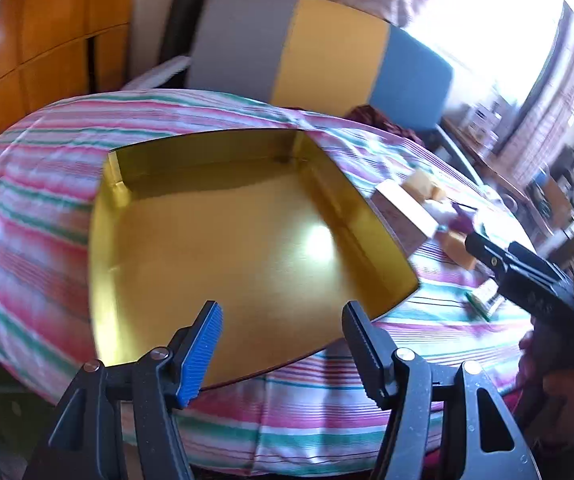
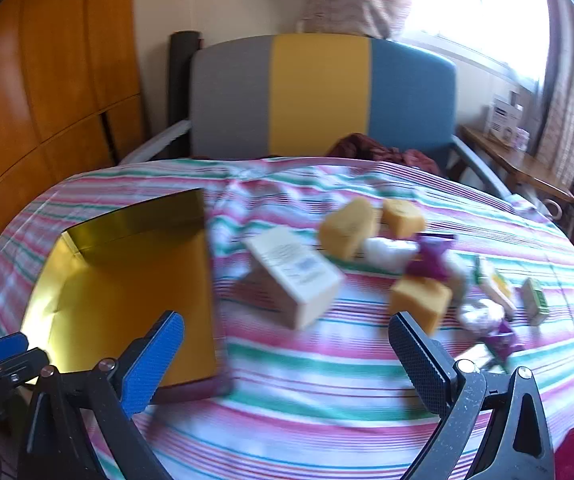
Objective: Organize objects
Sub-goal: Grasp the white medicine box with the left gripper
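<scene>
A shallow gold tin (image 1: 223, 248) lies open and empty on the striped cloth; it also shows at the left of the right wrist view (image 2: 135, 280). My left gripper (image 1: 283, 344) is open and empty over the tin's near edge. My right gripper (image 2: 287, 356) is open and empty above the cloth, in front of a pile of objects. The pile holds a cream carton (image 2: 295, 276), three yellow sponges (image 2: 347, 228) (image 2: 403, 216) (image 2: 419, 300), a white wad (image 2: 387, 252), purple wrappers (image 2: 427, 260) and small packets (image 2: 535, 300). The right gripper shows from the side in the left wrist view (image 1: 527, 272).
The striped cloth (image 2: 327, 380) covers a rounded table. A grey, yellow and blue chair back (image 2: 319, 92) stands behind it with a dark red cloth (image 2: 379, 152). A wooden wardrobe (image 2: 39, 80) is at the left, and a wooden side table (image 2: 519, 164) under a bright window at the right.
</scene>
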Tool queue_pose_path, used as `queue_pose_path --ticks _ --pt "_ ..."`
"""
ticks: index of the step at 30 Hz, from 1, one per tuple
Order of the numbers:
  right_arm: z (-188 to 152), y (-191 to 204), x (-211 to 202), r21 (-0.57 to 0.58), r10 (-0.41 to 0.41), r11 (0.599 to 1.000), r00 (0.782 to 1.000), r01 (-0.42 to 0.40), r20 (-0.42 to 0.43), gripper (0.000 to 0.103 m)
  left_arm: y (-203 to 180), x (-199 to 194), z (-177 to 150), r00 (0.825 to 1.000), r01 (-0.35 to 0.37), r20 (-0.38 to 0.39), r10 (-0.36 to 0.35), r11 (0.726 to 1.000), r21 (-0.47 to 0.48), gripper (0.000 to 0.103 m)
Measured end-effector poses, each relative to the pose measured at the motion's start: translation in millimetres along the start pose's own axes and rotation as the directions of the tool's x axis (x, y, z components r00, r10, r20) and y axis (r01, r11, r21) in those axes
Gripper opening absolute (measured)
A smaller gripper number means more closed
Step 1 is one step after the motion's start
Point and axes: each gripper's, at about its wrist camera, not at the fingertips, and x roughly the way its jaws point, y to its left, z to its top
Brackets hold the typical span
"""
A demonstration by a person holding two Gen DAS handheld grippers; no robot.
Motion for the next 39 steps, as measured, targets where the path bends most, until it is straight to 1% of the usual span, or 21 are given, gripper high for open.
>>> queue_pose_path --ticks 2,5,7,10,11,14,16,18,20,22,23,24,25,26,29,32,34,36,37,38,39 --pt "3.5 -21.1 -0.5 0.008 -0.034 0.999 0.999 0.034 0.002 0.103 -10.8 4.2 9.8 0.999 0.034 -0.020 -0.033 0.999 0.023 0.063" --pt "8.9 -60.5 -1.8 0.045 -0.097 0.994 0.995 0.096 0.012 0.103 -29.9 11.1 24.1 0.992 0.111 -0.060 -0.108 0.993 0.042 0.063" --pt "11.6 -89.0 0.8 0.066 -0.152 0.986 0.988 0.151 0.024 0.103 -53.2 17.8 36.0 0.982 0.169 -0.094 -0.163 0.984 0.062 0.063" --pt "13.7 -128.9 8.8 0.113 -0.211 0.972 0.977 0.207 0.027 0.103 -84.7 35.0 52.1 0.965 0.229 -0.147 -0.218 0.971 0.069 0.063" --pt "13.5 -140.0 11.2 0.135 -0.223 0.967 0.975 0.217 0.025 0.103 -96.7 43.2 59.3 0.957 0.252 -0.167 -0.239 0.965 0.066 0.063" --pt "10.6 -170.2 14.9 0.252 -0.212 0.946 0.977 0.205 0.000 0.103 -126.5 66.2 74.3 0.947 0.264 -0.211 -0.244 0.962 0.073 0.063" --pt "11.1 -182.0 15.5 0.313 -0.184 0.933 0.983 0.176 -0.003 0.103 -142.6 87.5 84.4 0.941 0.251 -0.252 -0.226 0.966 0.068 0.064" --pt "11.8 -187.8 9.7 0.341 -0.175 0.926 0.984 0.161 0.011 0.103 -149.7 113.3 92.9 0.922 0.246 -0.313 -0.229 0.969 0.016 0.066" --pt "11.2 -190.1 5.8 0.355 -0.170 0.922 0.985 0.151 0.020 0.103 -152.8 135.7 99.9 0.908 0.224 -0.356 -0.221 0.974 -0.036 0.072" --pt "10.9 -193.8 3.8 0.382 -0.154 0.915 0.988 0.132 0.028 0.103 -153.6 152.7 104.8 0.906 0.180 -0.377 -0.193 0.981 -0.072 0.073" --pt "10.9 -196.4 2.2 0.397 -0.146 0.910 0.989 0.120 0.035 0.103 -154.2 160.0 107.2 0.904 0.164 -0.385 -0.185 0.983 -0.087 0.075" --pt "10.4 -197.6 1.7 0.409 -0.140 0.906 0.989 0.112 0.040 0.103 -153.9 165.6 108.8 0.905 0.151 -0.388 -0.175 0.984 -0.091 0.077" --pt "9.8 -199.7 0.6 0.422 -0.130 0.901 0.990 0.099 0.045 0.103 -153.8 171.6 111.1 0.908 0.119 -0.391 -0.148 0.988 -0.096 0.079" --pt "9.6 -201.2 0.2 0.433 -0.121 0.897 0.992 0.088 0.048 0.103 -154.0 175.4 112.8 0.910 0.103 -0.391 -0.135 0.990 -0.101 0.080" --pt "8.8 -205.0 0.0 0.456 -0.090 0.888 0.995 0.056 0.053 0.103 -157.2 188.4 115.8 0.910 0.061 -0.404 -0.094 0.994 -0.094 0.082" --pt "8.1 -207.6 -0.4 0.472 -0.074 0.881 0.996 0.038 0.058 0.103 -160.2 200.0 116.6 0.902 0.048 -0.423 -0.084 0.994 -0.096 0.082" --pt "7.3 -210.2 -0.9 0.480 -0.066 0.877 0.996 0.028 0.062 0.103 -162.4 209.9 116.3 0.904 -0.001 -0.426 -0.029 0.997 -0.071 0.082" --pt "6.3 -213.3 -0.9 0.492 -0.068 0.870 0.996 0.030 0.060 0.103 -167.3 214.9 115.3 0.907 -0.027 -0.420 0.008 0.999 -0.039 0.079" --pt "5.8 -215.7 -0.7 0.499 -0.065 0.866 0.996 0.026 0.060 0.103 -170.5 215.9 114.6 0.910 -0.029 -0.414 0.022 1.000 -0.011 0.073" --pt "5.1 -218.6 -0.3 0.507 -0.064 0.861 0.996 0.026 0.059 0.103 -171.8 215.7 112.5 0.911 -0.022 -0.412 0.022 1.000 0.003 0.064" --pt "4.4 -221.4 0.0 0.517 -0.069 0.856 0.996 0.031 0.056 0.103 -171.4 213.4 109.3 0.913 -0.014 -0.407 0.014 1.000 0.004 0.061"
